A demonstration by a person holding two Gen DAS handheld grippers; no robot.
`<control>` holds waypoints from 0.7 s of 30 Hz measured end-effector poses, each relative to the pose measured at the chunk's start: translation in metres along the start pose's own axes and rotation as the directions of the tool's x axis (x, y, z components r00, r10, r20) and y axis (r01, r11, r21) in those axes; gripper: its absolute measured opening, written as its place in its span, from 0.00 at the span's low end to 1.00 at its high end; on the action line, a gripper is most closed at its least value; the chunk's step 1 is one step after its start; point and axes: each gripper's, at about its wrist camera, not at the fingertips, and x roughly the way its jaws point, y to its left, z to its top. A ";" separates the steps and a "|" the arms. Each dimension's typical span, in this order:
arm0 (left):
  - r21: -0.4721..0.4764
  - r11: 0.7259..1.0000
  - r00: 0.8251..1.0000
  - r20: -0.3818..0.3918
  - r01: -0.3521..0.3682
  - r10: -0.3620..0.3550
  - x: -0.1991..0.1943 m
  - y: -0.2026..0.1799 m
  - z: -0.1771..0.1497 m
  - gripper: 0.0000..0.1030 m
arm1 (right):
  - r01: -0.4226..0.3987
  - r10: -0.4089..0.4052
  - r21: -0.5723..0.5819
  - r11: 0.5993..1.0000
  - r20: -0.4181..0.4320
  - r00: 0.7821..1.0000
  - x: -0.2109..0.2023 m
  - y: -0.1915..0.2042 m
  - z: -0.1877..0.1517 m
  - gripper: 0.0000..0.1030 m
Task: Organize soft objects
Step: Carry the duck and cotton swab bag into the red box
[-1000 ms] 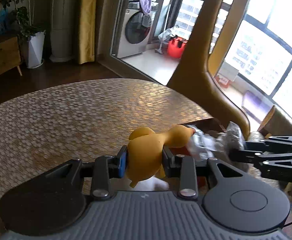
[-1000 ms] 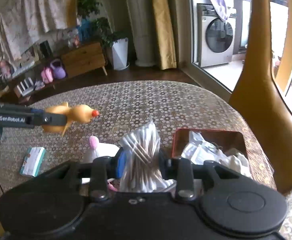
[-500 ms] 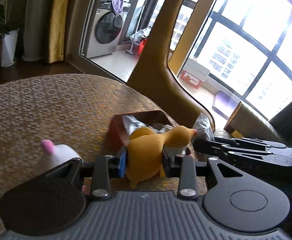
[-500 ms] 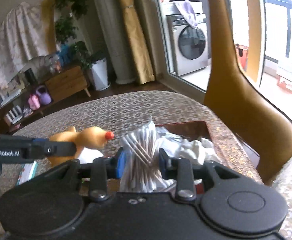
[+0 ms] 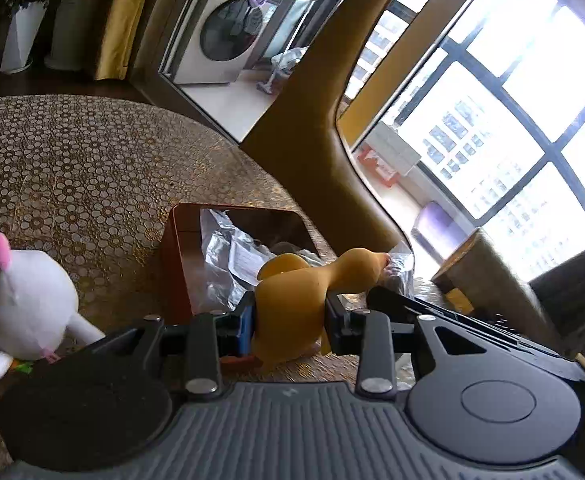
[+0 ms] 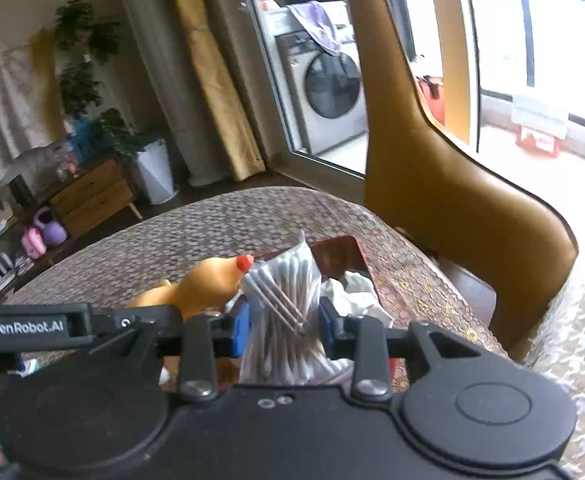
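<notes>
The left gripper [image 5: 290,316] is clamped on one yellow rubber duck [image 5: 300,292], held above the near edge of the brown tray [image 5: 176,264], its long axis running toward 2 o'clock, beak first. The right gripper [image 6: 282,322] is clamped on one upright bag of cotton swabs [image 6: 284,312] over the same tray. One white plush toy [image 5: 24,300] lies on the table [image 5: 72,168] at 9 o'clock from the duck.

Matt rubbery duck [image 5: 292,300], fluffy plush [image 5: 24,300]
</notes>
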 end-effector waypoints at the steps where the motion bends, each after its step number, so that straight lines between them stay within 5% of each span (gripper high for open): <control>1: -0.003 1.000 1.000 -0.004 -0.008 0.008 0.007 0.000 0.001 0.33 | 0.010 -0.009 0.010 1.000 -0.005 1.000 0.007 -0.003 0.000 0.32; 11: -0.029 0.996 0.995 -0.056 -0.084 0.082 0.076 0.016 0.022 0.33 | 0.013 -0.005 0.138 0.990 -0.058 0.998 0.060 -0.034 0.004 0.33; 21: 0.002 0.995 0.988 -0.120 -0.102 0.102 0.125 0.029 0.034 0.33 | 0.028 -0.020 0.077 0.997 -0.095 0.995 0.091 -0.030 -0.004 0.35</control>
